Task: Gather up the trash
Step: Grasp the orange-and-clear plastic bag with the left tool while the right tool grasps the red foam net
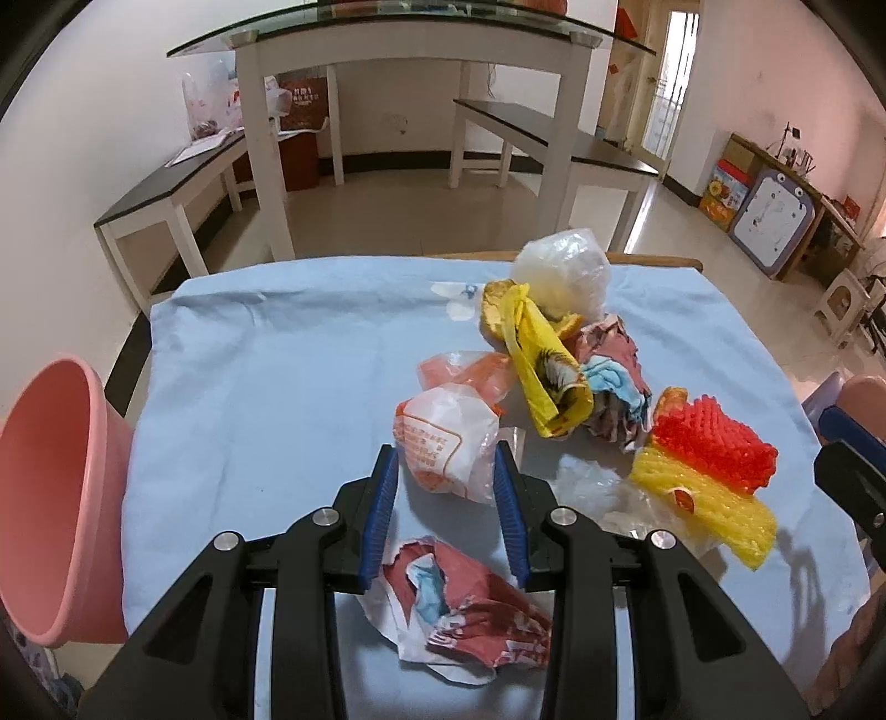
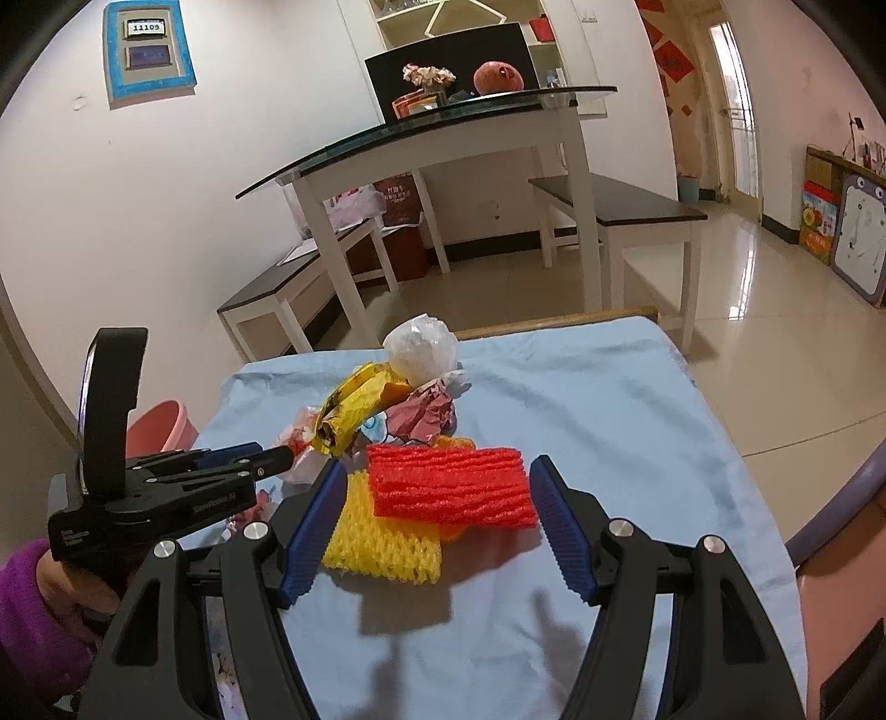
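Trash lies on a light blue cloth. My left gripper has its blue pads on both sides of a white and orange plastic bag and is shut on it. A crumpled red and white wrapper lies under the gripper. My right gripper is open, with a red foam net and a yellow foam net between its fingers, untouched. A pile of a yellow bag, a clear bag and crumpled paper lies further back.
A pink bin stands off the table's left edge; it also shows in the right wrist view. A glass-topped white table and dark benches stand on the floor beyond. The left gripper shows in the right wrist view.
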`<state>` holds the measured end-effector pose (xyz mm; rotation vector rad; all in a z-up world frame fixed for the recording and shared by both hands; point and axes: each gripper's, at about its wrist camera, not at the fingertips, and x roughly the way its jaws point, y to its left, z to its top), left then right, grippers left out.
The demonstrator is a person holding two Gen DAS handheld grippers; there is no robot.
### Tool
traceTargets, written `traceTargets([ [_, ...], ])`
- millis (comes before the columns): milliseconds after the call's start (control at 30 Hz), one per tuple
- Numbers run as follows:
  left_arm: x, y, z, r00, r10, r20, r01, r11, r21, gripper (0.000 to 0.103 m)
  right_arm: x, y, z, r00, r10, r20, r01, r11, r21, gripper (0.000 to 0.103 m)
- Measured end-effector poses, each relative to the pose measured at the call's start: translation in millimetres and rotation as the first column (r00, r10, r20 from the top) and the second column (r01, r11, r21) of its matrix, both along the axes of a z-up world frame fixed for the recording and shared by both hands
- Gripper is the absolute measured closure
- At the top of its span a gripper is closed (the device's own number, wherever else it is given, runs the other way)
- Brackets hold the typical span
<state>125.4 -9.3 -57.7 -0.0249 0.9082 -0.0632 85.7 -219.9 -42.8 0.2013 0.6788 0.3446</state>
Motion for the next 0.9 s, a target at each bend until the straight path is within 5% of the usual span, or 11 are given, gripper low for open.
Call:
traceTargets([
  [100, -1.3, 2.9, 1.5, 1.000, 0.000, 0.011, 0.000, 1.000, -0.013, 0.069, 0.8, -1.5, -3.3, 1.000, 0.001, -0.013, -0.001, 1.000, 0.007, 0.036],
  [167, -3.3, 3.2, 2.5, 1.000, -0.009, 0.018, 0.010, 1.000, -0.018, 0.080, 1.4, -2.9, -4.7, 1.000, 0.002, -0.020, -0.001, 1.000, 0.012, 0.036],
  [433, -7.1, 4.9, 3.1, 1.000, -0.013, 0.024, 0.014, 0.999, -0.035, 0.083, 4.5, -2.3, -8.0, 0.999, 0.008, -0.036, -0.007, 1.000, 0.015, 0.036],
  [567, -12.6, 10.7, 7.1, 0.999, -0.004, 0.038, 0.005, 0.999, -0.037, 0.097, 6.2, -2.5, -9.5, 0.999, 0.012, -0.041, -0.012, 1.000, 0.014, 0.036],
  [900, -24.6, 24.6, 13.4, 0.998, 0.024, 0.058, -0.020, 0.998, -0.065, 0.098, 14.8, 12.8, -11.2, 0.997, 0.060, -0.052, -0.059, 0.998, 0.020, 0.036],
])
